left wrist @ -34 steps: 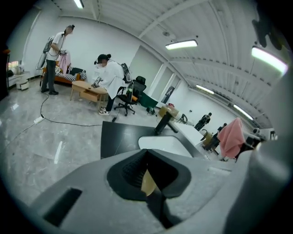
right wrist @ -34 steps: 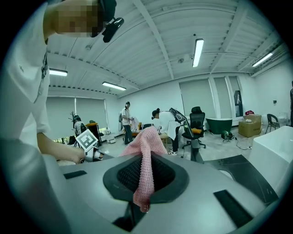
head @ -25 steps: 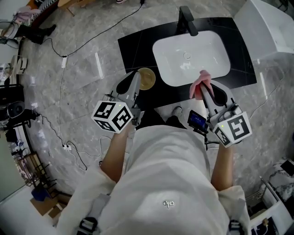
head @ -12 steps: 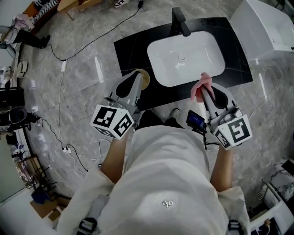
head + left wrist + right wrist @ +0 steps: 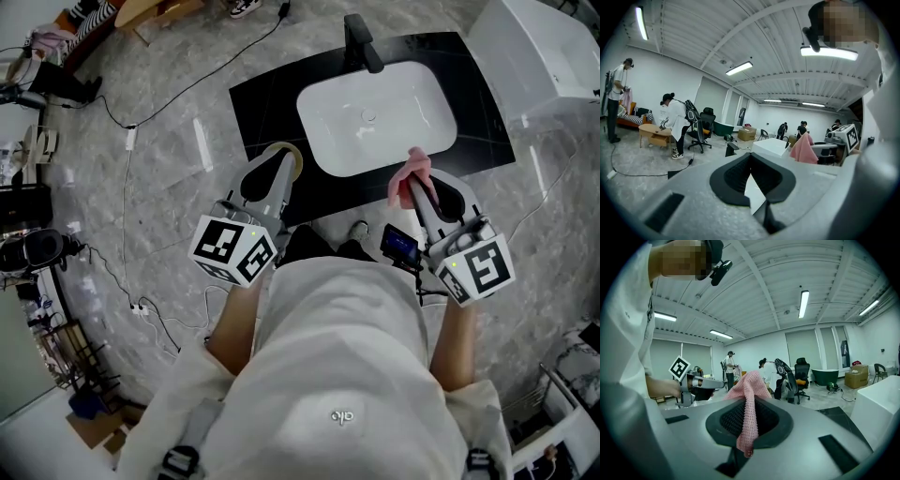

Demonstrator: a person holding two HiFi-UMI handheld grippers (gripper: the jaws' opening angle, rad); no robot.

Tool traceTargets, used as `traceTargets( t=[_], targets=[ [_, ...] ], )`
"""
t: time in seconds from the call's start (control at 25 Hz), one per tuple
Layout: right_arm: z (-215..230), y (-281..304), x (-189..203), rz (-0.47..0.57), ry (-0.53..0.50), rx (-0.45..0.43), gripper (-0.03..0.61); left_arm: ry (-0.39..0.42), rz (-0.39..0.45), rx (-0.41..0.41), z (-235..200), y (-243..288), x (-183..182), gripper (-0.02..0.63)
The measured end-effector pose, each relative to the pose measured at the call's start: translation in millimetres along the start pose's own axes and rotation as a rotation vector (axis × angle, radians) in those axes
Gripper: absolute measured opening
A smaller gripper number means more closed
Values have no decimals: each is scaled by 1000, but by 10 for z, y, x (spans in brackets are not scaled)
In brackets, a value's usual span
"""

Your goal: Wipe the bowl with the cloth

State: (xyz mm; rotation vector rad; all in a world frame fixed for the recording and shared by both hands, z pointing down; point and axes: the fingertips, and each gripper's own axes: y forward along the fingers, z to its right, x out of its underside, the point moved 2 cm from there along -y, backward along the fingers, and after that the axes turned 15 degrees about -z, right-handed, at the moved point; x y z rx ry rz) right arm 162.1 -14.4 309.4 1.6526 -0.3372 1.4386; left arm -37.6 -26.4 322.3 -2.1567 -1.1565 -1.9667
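Observation:
A tan bowl (image 5: 294, 157) sits at the front left edge of the black counter (image 5: 267, 94), mostly hidden under my left gripper (image 5: 280, 163). Only an arc of its rim shows. In the left gripper view that gripper (image 5: 751, 161) points level across the room with its jaws shut and nothing visibly held. The bowl does not show there. My right gripper (image 5: 413, 180) hovers at the sink's front right, shut on a pink knitted cloth (image 5: 412, 167). The cloth (image 5: 749, 404) stands up out of the jaws and one end hangs down between them.
A white sink (image 5: 375, 114) with a black faucet (image 5: 361, 42) is set in the counter ahead. A white fixture (image 5: 544, 47) stands at the far right. Cables (image 5: 127, 141) cross the grey floor on the left. Several people and office chairs (image 5: 701, 129) stand farther off.
My left gripper has slid over the bowl, which showed nearly whole beside its tip a second ago. The right gripper and cloth have hardly moved.

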Motion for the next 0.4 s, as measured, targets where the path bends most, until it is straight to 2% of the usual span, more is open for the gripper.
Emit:
traceTargets(
  t=[0.4],
  targets=[
    [-19,40,8,-28,-28,-9,15,9,0,-4,1,1,7,12]
  ],
)
